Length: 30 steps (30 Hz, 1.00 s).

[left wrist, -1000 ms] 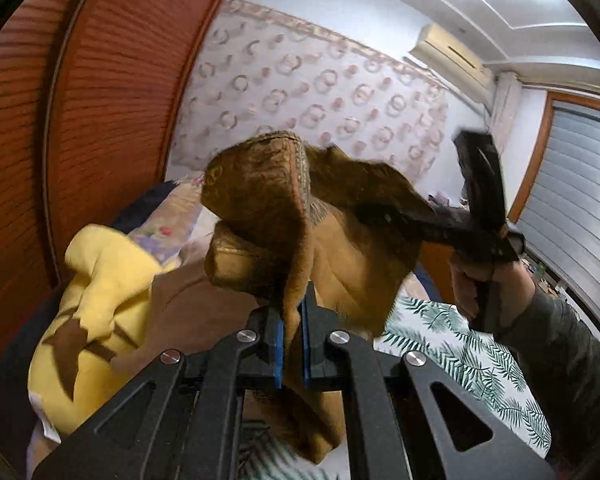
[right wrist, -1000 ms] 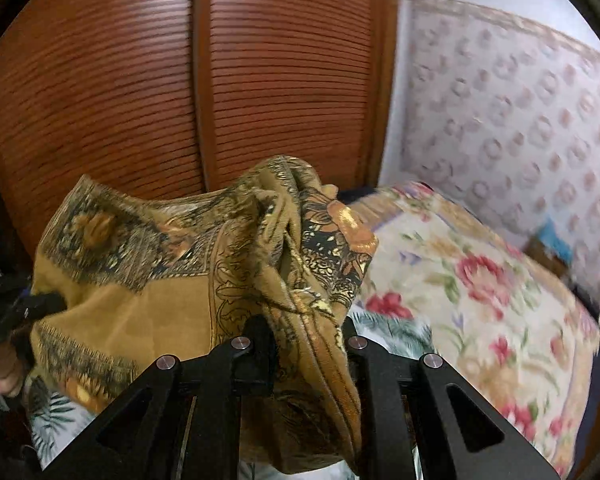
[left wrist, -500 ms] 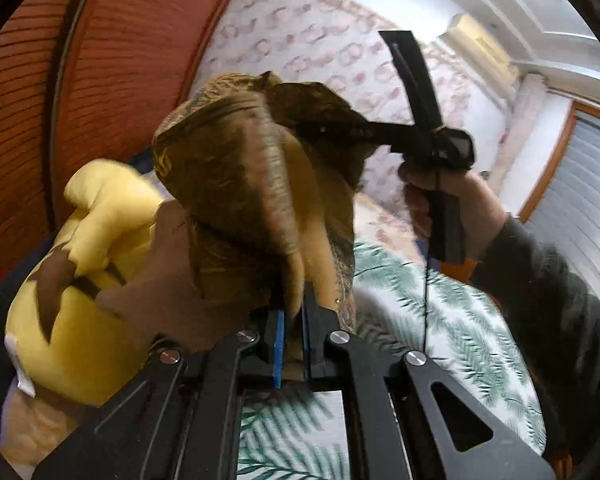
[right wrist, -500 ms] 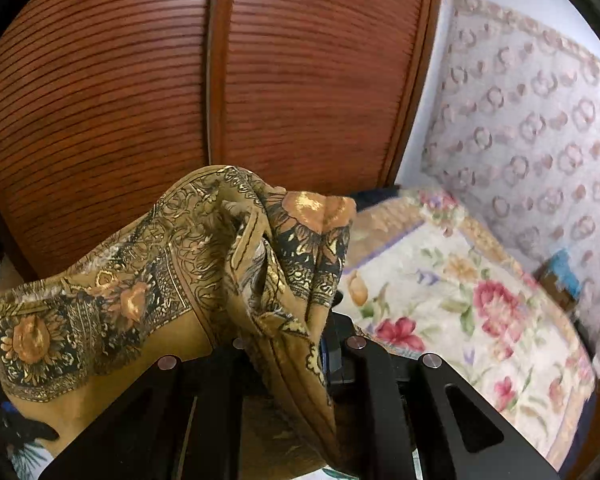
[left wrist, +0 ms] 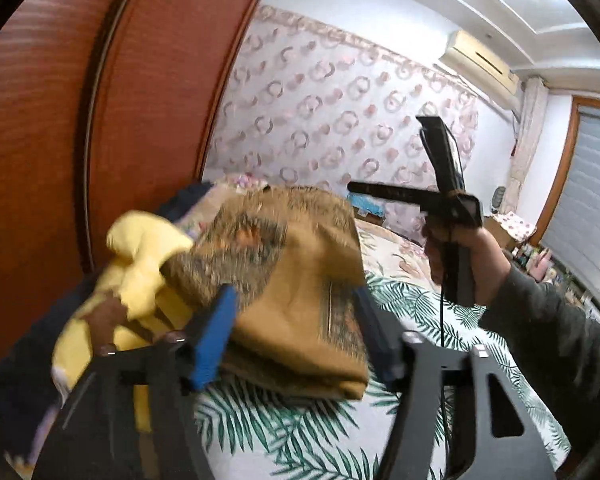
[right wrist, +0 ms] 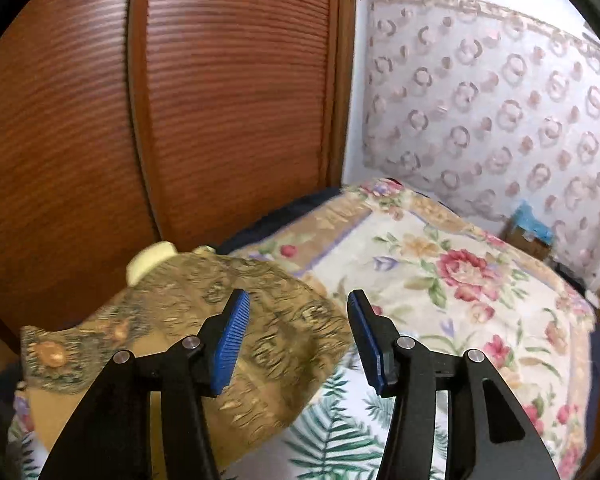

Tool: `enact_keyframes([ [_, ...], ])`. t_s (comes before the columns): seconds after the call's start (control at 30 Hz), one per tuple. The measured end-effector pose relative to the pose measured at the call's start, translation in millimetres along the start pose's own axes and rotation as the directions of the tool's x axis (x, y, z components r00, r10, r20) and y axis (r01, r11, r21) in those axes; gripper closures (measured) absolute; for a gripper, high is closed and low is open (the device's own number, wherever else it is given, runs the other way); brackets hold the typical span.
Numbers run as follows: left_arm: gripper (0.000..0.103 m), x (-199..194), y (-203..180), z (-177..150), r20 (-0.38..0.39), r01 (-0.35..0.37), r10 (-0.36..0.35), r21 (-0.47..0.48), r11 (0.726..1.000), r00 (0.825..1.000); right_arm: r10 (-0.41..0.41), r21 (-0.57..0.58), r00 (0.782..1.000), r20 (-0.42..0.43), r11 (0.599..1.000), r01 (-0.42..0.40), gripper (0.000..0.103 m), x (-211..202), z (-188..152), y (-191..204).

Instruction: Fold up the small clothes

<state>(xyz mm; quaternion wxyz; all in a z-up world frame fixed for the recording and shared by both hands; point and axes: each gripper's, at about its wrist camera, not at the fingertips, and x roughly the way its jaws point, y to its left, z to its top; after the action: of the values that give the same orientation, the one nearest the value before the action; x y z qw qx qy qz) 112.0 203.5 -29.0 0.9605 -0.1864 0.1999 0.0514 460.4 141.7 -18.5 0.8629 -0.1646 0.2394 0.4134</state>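
Observation:
The mustard patterned scarf point(left wrist: 296, 292) lies folded on the palm-leaf sheet, blurred, partly over a yellow garment point(left wrist: 140, 264). My left gripper point(left wrist: 296, 312) is open, its blue pads on either side of the scarf without gripping it. My right gripper point(right wrist: 298, 312) is open and empty just above the scarf's point(right wrist: 204, 320) right part. In the left wrist view the right gripper point(left wrist: 384, 192) is held raised in a hand to the right of the scarf.
A palm-leaf sheet point(left wrist: 416, 312) and a floral quilt point(right wrist: 460, 280) cover the bed. A wooden slatted wardrobe point(right wrist: 220, 100) stands close on the left. A patterned wall hanging point(right wrist: 500, 100) is behind. A blue-topped box point(right wrist: 528, 232) sits at the far edge.
Both grippers opened and let go of the scarf. It dropped from the air onto the bed beside the yellow garment. The right gripper pulled back to the right.

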Motion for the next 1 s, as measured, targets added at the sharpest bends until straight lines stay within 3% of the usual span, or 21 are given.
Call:
enact_keyframes([
  [0.1, 0.031, 17, -8, 13, -0.030, -0.059, 0.061, 0.074, 0.995, 0.998, 0.119, 0.009, 0.993, 0.006, 0.993, -0.119, 0.050, -7, -13, 4],
  [0.17, 0.031, 34, -9, 12, -0.065, -0.080, 0.087, 0.108, 0.991, 0.994, 0.137, 0.001, 0.990, -0.024, 0.991, -0.137, 0.050, 2, -17, 8],
  [0.27, 0.031, 63, -9, 6, -0.165, -0.123, 0.148, 0.152, 0.981, 0.975, 0.124, 0.018, 0.989, -0.082, 0.992, -0.123, 0.050, 24, -20, 8],
  [0.33, 0.031, 75, -4, -5, -0.224, -0.169, 0.206, 0.174, 0.970, 0.953, 0.100, 0.041, 0.989, -0.108, 0.995, -0.097, 0.050, 40, -21, -3],
  [0.43, 0.031, 82, 6, -21, -0.273, -0.181, 0.226, 0.181, 0.967, 0.935, 0.068, 0.062, 0.989, -0.132, 0.996, -0.061, 0.050, 57, -22, -15],
  [0.57, 0.031, 79, 9, -25, -0.276, -0.181, 0.226, 0.177, 0.967, 0.934, 0.083, 0.115, 0.984, -0.155, 0.991, -0.066, 0.050, 73, -22, -22],
  [0.73, 0.031, 64, 3, -21, -0.238, -0.176, 0.217, 0.182, 0.967, 0.947, 0.072, 0.100, 0.989, -0.130, 0.993, -0.059, 0.050, 65, -25, -15],
  [1.0, 0.031, 39, -17, -18, -0.190, -0.139, 0.178, 0.201, 0.970, 0.966, 0.086, 0.105, 0.995, -0.049, 0.991, -0.081, 0.050, -24, -46, 15],
])
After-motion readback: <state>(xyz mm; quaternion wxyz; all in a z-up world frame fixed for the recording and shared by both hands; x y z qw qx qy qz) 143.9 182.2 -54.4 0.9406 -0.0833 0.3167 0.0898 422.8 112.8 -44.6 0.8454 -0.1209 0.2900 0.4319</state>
